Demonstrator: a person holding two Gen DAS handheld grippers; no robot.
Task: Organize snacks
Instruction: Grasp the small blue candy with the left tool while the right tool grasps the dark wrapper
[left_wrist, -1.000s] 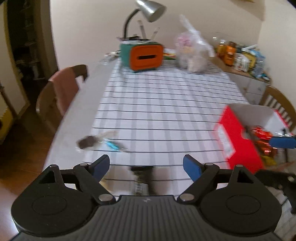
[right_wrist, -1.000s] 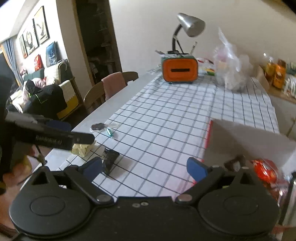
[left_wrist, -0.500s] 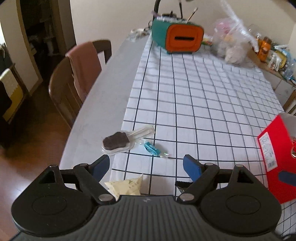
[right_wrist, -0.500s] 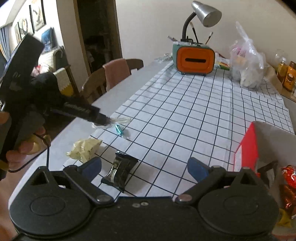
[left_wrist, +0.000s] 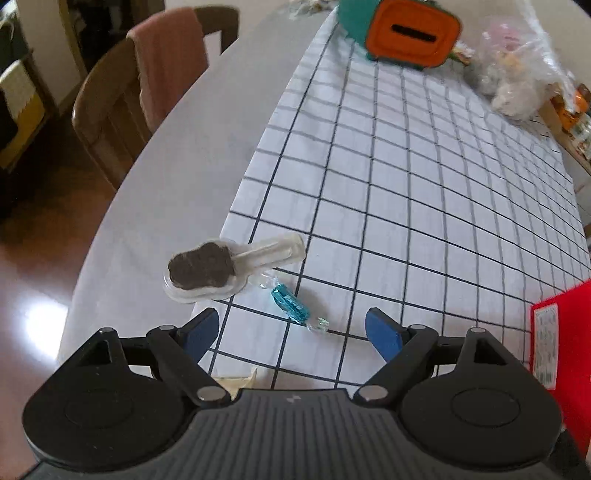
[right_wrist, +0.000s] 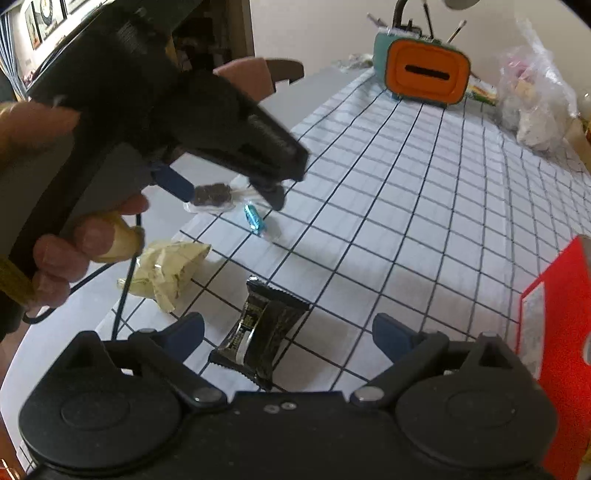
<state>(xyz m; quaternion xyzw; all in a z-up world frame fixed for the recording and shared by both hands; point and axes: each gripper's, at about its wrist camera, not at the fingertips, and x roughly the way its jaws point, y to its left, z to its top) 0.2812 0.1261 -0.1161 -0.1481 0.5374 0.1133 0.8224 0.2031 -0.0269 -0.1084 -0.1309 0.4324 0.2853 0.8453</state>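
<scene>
My left gripper (left_wrist: 291, 330) is open and empty, low over the table's near left edge. A blue wrapped candy (left_wrist: 290, 304) lies between its fingertips, just ahead. A chocolate lollipop in clear plastic (left_wrist: 207, 266) lies to the candy's left. A pale yellow wrapper (left_wrist: 232, 380) peeks out under the gripper. My right gripper (right_wrist: 288, 334) is open and empty over a black snack bar (right_wrist: 258, 332). The right wrist view shows the left gripper (right_wrist: 229, 192) above the lollipop (right_wrist: 212, 195) and candy (right_wrist: 254, 218), and the yellow wrapper (right_wrist: 166, 273). A red box (right_wrist: 561, 332) stands at the right.
A checked cloth (left_wrist: 424, 206) covers the grey table (left_wrist: 177, 177). An orange and teal holder (left_wrist: 406, 33) and a clear plastic bag (left_wrist: 517, 77) stand at the far end. A wooden chair with a pink cloth (left_wrist: 155, 85) stands at the table's left side.
My left gripper has swung left and forward, down toward the blue candy and lollipop. My right gripper has moved from the red box to over the black bar.
</scene>
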